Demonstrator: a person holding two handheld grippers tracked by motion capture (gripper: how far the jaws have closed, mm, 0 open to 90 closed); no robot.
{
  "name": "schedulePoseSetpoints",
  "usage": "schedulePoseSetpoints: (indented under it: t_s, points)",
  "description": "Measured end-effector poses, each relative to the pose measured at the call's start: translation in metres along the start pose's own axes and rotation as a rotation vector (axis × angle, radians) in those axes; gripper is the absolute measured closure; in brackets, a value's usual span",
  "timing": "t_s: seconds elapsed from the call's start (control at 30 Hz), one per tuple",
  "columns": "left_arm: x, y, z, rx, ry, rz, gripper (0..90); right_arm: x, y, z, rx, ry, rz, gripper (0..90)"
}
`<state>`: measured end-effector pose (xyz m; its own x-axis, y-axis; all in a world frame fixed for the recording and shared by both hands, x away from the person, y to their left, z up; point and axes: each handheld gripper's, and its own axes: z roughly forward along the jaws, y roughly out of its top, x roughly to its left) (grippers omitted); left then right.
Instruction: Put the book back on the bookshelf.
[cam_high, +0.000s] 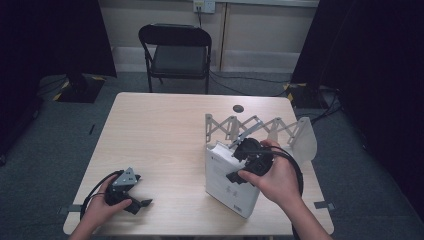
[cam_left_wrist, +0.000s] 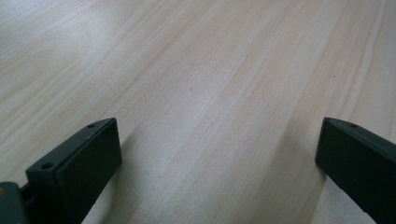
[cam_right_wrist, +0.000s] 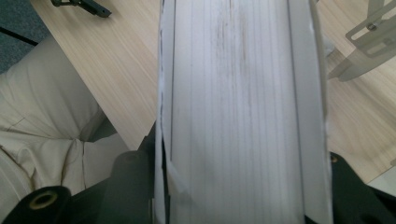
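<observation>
High view, right gripper (cam_high: 239, 172) clamping white book (cam_high: 226, 182), folding rack (cam_high: 260, 127) just behind

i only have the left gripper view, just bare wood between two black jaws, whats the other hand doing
Observer: The right gripper is shut on a thick white book, its jaws on either cover.
Operator: is the book flat on the table
Observer: No, in the high view it is tilted, its lower corner near the front edge of the light wooden table.
Operator: anything behind it
Observer: A white accordion-style folding rack stands just beyond the book.
Operator: and my gripper
Observer: The left gripper is open, low at the table's front left corner.
</observation>
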<state>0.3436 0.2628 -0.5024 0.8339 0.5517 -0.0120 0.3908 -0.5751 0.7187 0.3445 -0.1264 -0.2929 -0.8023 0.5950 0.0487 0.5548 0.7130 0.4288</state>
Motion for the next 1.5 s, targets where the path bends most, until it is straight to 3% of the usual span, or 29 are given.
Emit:
schedulePoseSetpoints:
  t_s: [1.5]
  points:
    - [0.0,0.0,0.0,0.0,0.0,0.0,0.0,-0.027,-0.037,-0.022,0.017,-0.036,0.079,53.1]
